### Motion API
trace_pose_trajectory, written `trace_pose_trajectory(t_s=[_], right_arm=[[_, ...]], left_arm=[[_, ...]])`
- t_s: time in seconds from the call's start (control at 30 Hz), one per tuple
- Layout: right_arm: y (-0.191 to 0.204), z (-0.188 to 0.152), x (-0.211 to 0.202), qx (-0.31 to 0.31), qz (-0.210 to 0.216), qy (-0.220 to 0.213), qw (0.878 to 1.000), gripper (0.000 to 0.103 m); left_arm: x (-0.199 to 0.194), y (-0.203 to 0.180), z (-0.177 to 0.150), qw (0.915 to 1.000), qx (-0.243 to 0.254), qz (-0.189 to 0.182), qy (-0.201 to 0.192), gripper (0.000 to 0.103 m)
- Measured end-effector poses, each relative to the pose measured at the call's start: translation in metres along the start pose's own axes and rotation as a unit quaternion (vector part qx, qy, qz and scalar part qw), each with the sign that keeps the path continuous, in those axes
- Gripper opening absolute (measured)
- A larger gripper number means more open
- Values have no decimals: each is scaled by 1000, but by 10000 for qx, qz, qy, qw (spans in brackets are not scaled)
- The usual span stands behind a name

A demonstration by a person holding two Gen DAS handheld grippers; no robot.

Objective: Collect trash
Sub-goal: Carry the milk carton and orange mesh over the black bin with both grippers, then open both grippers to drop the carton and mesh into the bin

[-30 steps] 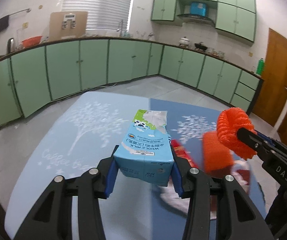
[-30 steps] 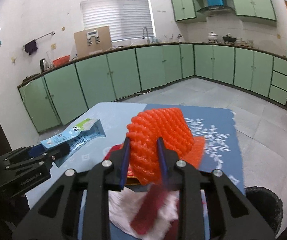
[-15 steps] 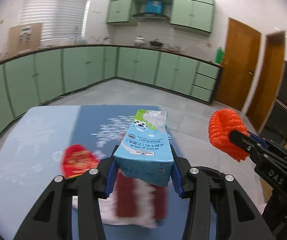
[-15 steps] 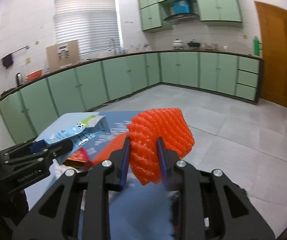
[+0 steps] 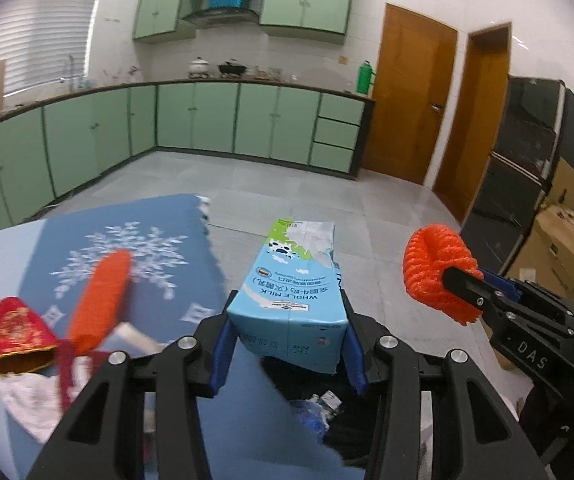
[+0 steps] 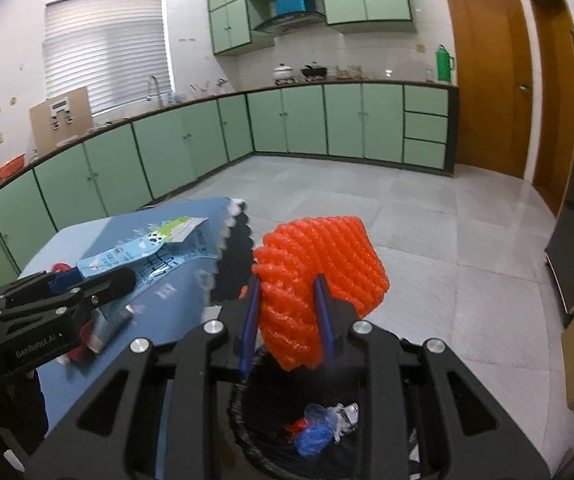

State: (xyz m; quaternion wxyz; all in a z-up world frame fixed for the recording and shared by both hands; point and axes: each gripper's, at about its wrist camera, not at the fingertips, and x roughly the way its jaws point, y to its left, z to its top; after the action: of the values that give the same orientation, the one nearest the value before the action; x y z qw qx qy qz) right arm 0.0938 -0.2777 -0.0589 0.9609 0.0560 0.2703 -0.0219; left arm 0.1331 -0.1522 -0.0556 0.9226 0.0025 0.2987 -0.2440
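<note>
left gripper point(image 5: 287, 344) pinches a blue-and-white whole milk carton point(image 5: 293, 284) by its bottom end, one blue pad flat on each side wall, the torn top pointing away. right gripper point(image 6: 287, 312) is clamped on a bunched orange foam net point(image 6: 319, 276), the fingers sunk into its ribbed mesh. both pieces are up off the counter point(image 5: 159, 264), past its scalloped edge, over a black-lined trash bin point(image 6: 247, 412) that stands on the floor just beside it.

the carton looks empty and light, its top already ripped open; the walls are thin card that would buckle under a hard squeeze, so the base, where the folds stiffen it, is probably the right place to hold. its coated skin may be a little slick. the net is soft, springy and almost weightless; it squashes in the grip and will likely puff back when let go, and its mesh could snag on a finger rather than drop cleanly.

inside the bin lie a crumpled blue wrapper point(image 6: 315, 436), a red scrap and some silvery bits, with plenty of room above them.

on the counter's blue snowflake cloth, a second orange net point(image 5: 101, 296), a red-and-gold pouch point(image 5: 21, 332) and a white-and-red cloth point(image 5: 27, 400) wait near the edge, close together.
</note>
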Motion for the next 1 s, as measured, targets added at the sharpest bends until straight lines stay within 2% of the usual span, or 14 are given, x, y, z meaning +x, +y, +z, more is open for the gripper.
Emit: trace_pose_trajectory(t_s=[0.17, 0.47, 0.57, 0.6, 0.67, 0.87, 0.93, 1.0], right_arm=[[-22, -16, 10, 147, -135, 125, 9997, 25], [-45, -31, 36, 283, -266, 404, 9984, 26], [-51, -33, 45, 345, -276, 497, 9978, 33], [-53, -34, 47, 368, -291, 537, 9975, 34], [-59, -37, 53, 431, -349, 610, 9966, 38], [-72, -44, 55, 574, -508, 662, 9949, 60], [-72, -44, 52, 580, -573, 614, 9948, 85], [-72, -42, 48, 594, -663, 539, 9946, 90]], left_arm=[[26, -16, -9, 9996, 82, -185, 172, 46], [69, -33, -11, 9981, 158, -282, 526, 46], [80, -36, -13, 9969, 149, -363, 678, 46], [83, -37, -13, 9964, 142, -400, 730, 47], [86, -39, -13, 9959, 147, -439, 782, 60], [85, -33, -12, 9963, 81, -393, 766, 64], [81, -30, -10, 9968, 65, -335, 717, 65], [76, -26, -8, 9974, 63, -268, 661, 68]])
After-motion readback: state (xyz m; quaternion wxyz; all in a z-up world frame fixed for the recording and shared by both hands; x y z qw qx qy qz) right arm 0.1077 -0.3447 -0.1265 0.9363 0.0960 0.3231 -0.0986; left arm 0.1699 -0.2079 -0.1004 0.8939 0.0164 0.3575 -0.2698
